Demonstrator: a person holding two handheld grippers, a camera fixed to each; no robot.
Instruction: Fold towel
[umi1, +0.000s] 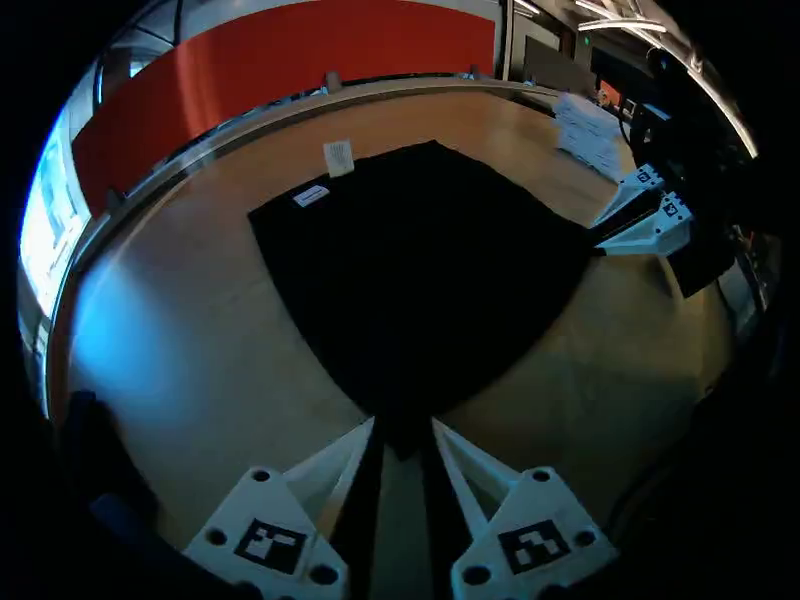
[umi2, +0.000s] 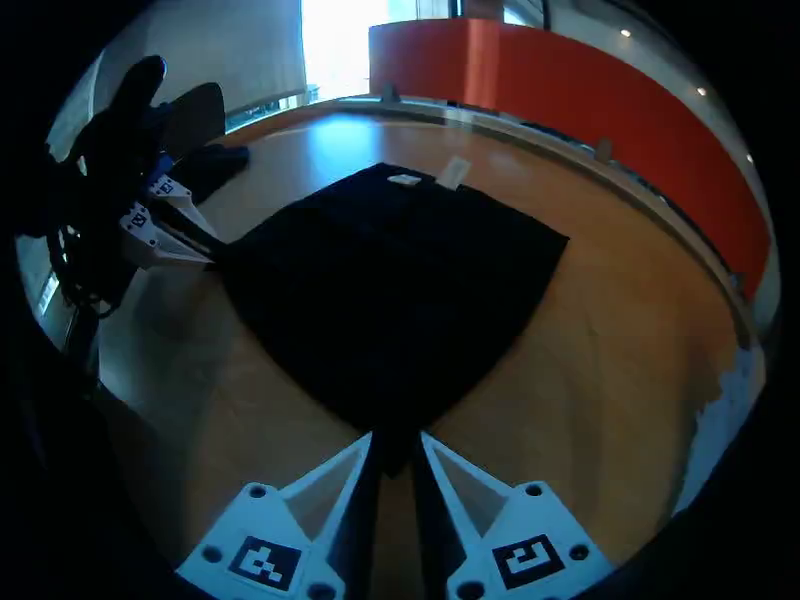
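A black towel lies spread flat on the wooden tabletop, and everything else is placed from it. In the left gripper view the left claw sits at the towel's nearest corner, its two white fingers clenched on that corner, the cloth running to a point between them. In the right gripper view the right claw is at another corner of the towel, likewise clenched on the tip of cloth between its fingers. Each view also catches the other claw farther off, at the towel's side corner (to the right in the left gripper view, to the left in the right gripper view), with the dark fabric drawn out to a point at its fingertips. On the towel's far edge a small white tag lies on the cloth, and just beyond that edge a white card rests on the bare wood. A white pile stands on the tabletop well apart from the towel, past the right claw. Behind the towel, beyond the tabletop's far rim, runs an orange wall panel.
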